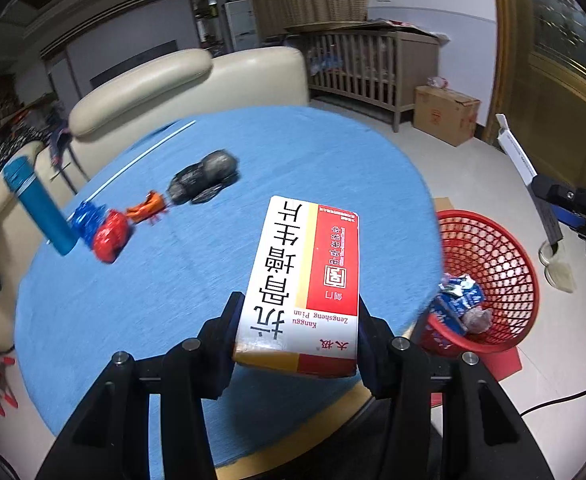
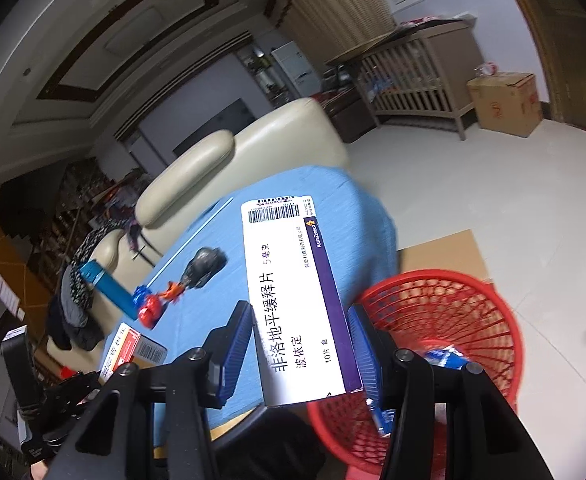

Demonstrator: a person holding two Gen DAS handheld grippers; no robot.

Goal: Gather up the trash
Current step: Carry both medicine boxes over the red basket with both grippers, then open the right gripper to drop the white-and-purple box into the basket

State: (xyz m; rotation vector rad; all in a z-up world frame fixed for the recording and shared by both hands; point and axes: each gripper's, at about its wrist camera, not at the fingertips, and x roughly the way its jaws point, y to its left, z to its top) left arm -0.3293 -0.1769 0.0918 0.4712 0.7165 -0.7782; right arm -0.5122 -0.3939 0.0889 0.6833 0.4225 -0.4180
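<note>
Left wrist view: your left gripper (image 1: 299, 332) clamps red-and-white medicine box (image 1: 301, 280) at frame centre. Right gripper (image 2: 301, 352) grips white-and-purple box (image 2: 297, 300) beside red basket (image 2: 489, 320), lower right. Basket already holds wrappers; candy wrappers (image 1: 109, 232) and black bag (image 1: 205, 176) remain on blue table (image 1: 313, 152), left of centre.

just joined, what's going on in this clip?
Trash pickup at a round blue table. The left tool holds a red-and-white medicine box above the table. The right tool holds a white-and-purple box beside the red basket, which stands on the floor with some wrappers already in it. Neither box is dropped yet. Left on the table: a black crumpled bag, candy wrappers, a blue bottle.
</note>
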